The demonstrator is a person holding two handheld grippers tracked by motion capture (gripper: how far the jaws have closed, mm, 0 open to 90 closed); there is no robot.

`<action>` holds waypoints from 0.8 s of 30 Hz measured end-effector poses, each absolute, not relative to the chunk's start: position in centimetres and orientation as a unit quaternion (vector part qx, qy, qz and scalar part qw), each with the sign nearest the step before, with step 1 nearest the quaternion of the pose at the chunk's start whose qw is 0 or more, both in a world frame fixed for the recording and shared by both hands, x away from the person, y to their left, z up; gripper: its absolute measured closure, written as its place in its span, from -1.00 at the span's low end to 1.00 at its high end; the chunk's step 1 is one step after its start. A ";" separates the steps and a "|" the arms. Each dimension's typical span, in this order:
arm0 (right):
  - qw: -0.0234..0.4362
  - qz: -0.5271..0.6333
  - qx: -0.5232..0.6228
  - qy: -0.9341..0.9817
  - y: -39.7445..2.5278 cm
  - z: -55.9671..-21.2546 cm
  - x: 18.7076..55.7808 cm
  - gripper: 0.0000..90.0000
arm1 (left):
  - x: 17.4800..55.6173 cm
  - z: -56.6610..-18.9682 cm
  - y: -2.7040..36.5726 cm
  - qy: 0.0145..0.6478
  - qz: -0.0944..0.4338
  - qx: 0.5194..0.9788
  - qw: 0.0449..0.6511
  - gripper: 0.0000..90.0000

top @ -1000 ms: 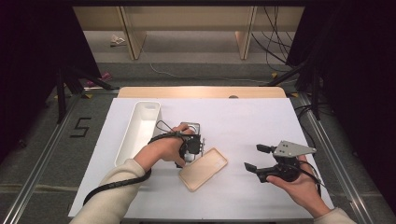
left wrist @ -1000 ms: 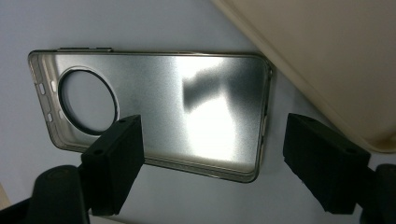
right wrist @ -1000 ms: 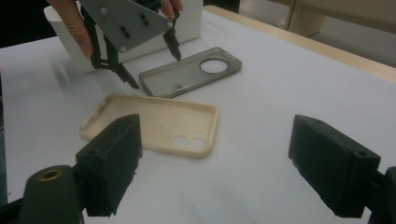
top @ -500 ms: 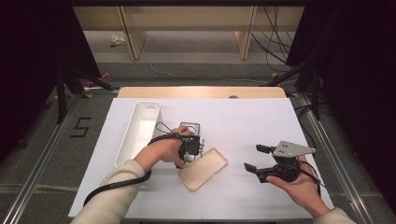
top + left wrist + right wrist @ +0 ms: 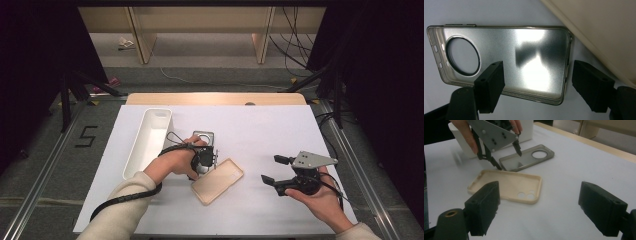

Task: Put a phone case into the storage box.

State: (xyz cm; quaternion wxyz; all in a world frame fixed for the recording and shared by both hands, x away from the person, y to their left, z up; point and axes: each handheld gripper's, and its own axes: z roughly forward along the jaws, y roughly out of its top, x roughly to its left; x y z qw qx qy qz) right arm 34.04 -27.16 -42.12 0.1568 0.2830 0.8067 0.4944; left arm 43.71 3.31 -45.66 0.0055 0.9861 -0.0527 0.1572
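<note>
At the table: left gripper (image 5: 214, 159) poised over the grey clear phone case (image 5: 506, 62), jaws spread wide and gripping nothing, one over the case's inside, the other just outside its long edge; case lying flat and open side up on the white table cover (image 5: 280, 130), between the white tray (image 5: 150, 140) and the beige phone case (image 5: 217, 181), apparently touching or just overlapping the beige one at a corner, though hard to tell. Further right, well apart: right gripper (image 5: 274, 169) held idle above the cover, jaws likewise released and empty, aimed toward both cases.

Judged the step in hand: taking hold of the grey case by its side wall. To do it well: lower until the inner jaw rests on the case floor and the outer jaw on the cover; close slowly on the thin wall, away from the round camera hole (image 5: 462, 55); lift level to avoid dragging the beige case along; keep clear of the tray's wall.
</note>
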 end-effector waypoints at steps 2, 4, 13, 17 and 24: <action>0.157 0.494 0.283 0.807 -27.2 -42.1 34.0 -0.59 | 43.7 -45.7 3.3 -0.053 0.159 0.986 0.007 -0.40; 0.157 0.494 0.283 0.807 -27.1 -42.1 34.0 -0.59 | 43.8 -45.7 3.3 -0.056 0.159 0.986 0.004 -0.37; 0.154 0.495 0.282 0.807 -27.1 -42.2 34.0 -0.59 | 43.8 -45.8 3.3 -0.054 0.154 0.987 0.004 -0.31; 0.155 0.495 0.282 0.807 -27.1 -42.2 34.0 -0.59 | 43.9 -45.8 3.3 -0.056 0.147 0.988 0.003 -0.24; 0.153 0.494 0.282 0.808 -27.1 -42.2 34.0 -0.59 | 43.7 -45.7 3.3 -0.050 0.130 0.990 0.001 -0.02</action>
